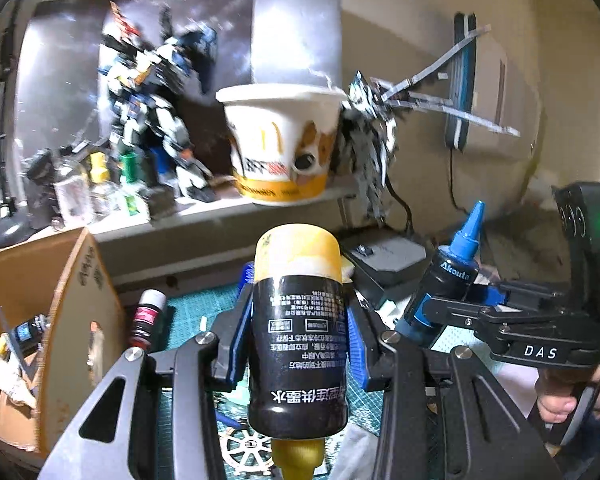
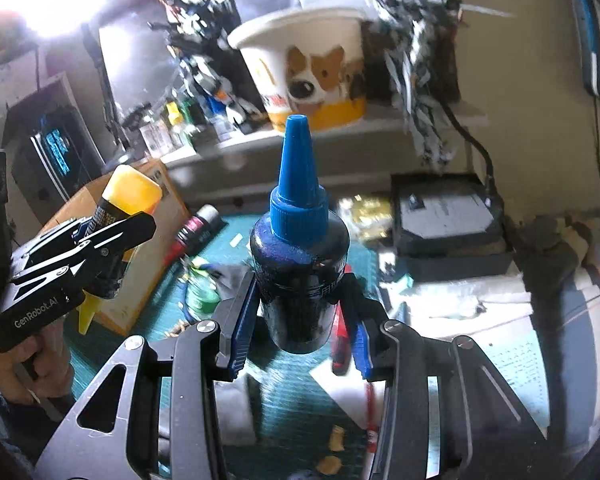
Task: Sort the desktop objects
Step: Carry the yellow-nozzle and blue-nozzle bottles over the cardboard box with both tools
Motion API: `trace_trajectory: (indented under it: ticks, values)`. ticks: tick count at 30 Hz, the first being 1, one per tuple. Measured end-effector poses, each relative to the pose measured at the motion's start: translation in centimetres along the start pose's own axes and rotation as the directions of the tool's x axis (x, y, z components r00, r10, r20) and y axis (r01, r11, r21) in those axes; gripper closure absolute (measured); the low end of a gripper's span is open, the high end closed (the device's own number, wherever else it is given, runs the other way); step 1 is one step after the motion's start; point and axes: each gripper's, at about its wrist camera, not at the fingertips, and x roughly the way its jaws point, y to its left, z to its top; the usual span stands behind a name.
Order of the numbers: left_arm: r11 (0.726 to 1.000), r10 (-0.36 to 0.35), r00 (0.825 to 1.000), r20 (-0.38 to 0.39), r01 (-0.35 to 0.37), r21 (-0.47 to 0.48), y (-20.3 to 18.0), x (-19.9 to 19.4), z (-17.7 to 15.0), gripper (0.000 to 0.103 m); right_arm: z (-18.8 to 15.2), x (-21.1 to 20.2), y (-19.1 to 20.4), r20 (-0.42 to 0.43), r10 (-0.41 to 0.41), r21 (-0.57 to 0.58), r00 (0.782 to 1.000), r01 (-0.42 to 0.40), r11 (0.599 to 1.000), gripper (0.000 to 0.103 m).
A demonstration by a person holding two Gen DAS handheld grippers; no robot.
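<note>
Right now I have one ink bottle in each gripper, both lifted off the green cutting mat (image 2: 300, 384). My left gripper (image 1: 298, 344) squeezes the yellow ink bottle (image 1: 298, 320) around its black middle. That bottle is upside down for me: its yellow bottom points away and its yellow tip points back at the camera. My right gripper (image 2: 298, 320) squeezes the blue ink bottle (image 2: 298, 240) low on its dark body, with the pointy blue cap (image 2: 298, 168) sticking up.

I think I am in the carrying step, with both bottles picked up and not yet put away. The open cardboard box (image 1: 40, 320) on my left side already has small things in it, so it looks like a good home for them. Next I should move the yellow bottle over the box, keep holding tight, go down gently, then let go. A red-capped bottle (image 1: 148, 316) lies on the mat just beside the box, so I must not bump it.
</note>
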Motion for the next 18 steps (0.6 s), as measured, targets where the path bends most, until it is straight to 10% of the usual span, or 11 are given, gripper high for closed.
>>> trace_trajectory:
  ticks: [18]
  values:
    - [0.996, 0.087, 0.989, 0.120, -0.082, -0.045, 4.5, -8.0, 0.6, 0.063, 2.0, -4.2, 8.8, 0.211, 0.064, -0.128, 0.975, -0.037, 0.991, 0.064]
